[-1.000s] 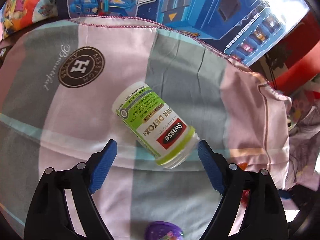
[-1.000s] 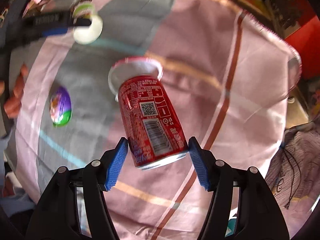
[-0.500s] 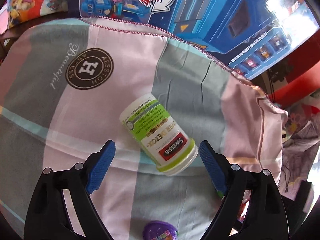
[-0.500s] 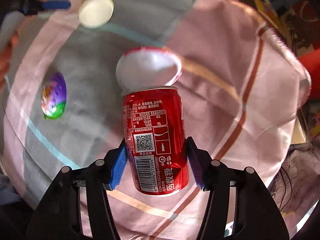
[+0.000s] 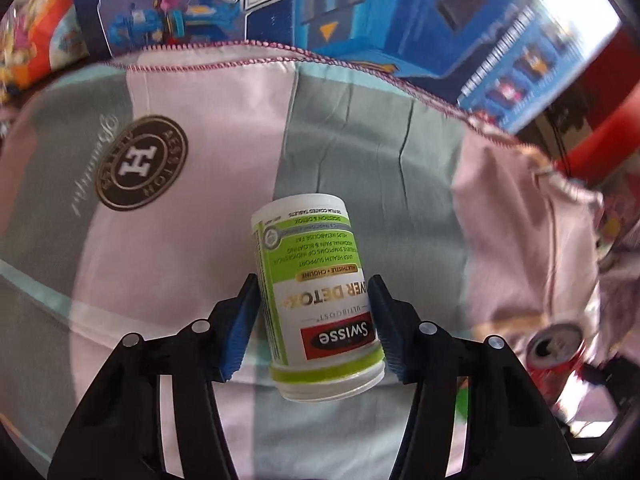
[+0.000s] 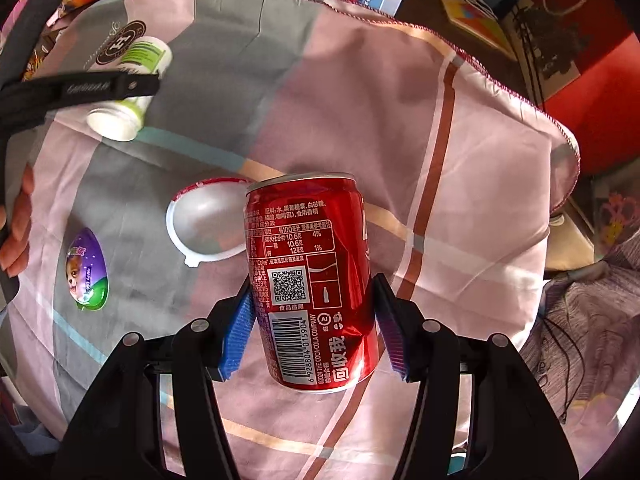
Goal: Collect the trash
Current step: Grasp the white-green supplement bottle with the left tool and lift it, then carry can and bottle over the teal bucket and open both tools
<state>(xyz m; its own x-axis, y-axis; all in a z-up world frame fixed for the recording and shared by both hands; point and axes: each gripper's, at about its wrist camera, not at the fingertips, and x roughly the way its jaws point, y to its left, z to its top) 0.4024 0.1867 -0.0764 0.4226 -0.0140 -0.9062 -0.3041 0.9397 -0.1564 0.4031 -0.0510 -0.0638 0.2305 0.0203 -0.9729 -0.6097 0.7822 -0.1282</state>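
Note:
My left gripper (image 5: 314,322) is shut on a white and green Swisse pill bottle (image 5: 316,292), its blue pads pressed on both sides. The bottle also shows in the right wrist view (image 6: 128,92), held in the left gripper's black fingers (image 6: 80,88). My right gripper (image 6: 314,324) is shut on a red Coca-Cola can (image 6: 312,280) and holds it above the cloth. The can's top shows in the left wrist view (image 5: 554,350). A white plastic cup lid (image 6: 206,222) and a purple and green toy egg (image 6: 86,274) lie on the cloth.
A pink, grey and teal patchwork cloth (image 6: 380,100) covers the surface, with a round brown logo (image 5: 142,162). Blue toy boxes (image 5: 360,8) stand along its far edge. Red furniture (image 6: 600,80) and cables lie beyond the right edge.
My left gripper closed on the pill bottle, which had lain loose between open jaws. My right gripper lifted the can and turned it more upright.

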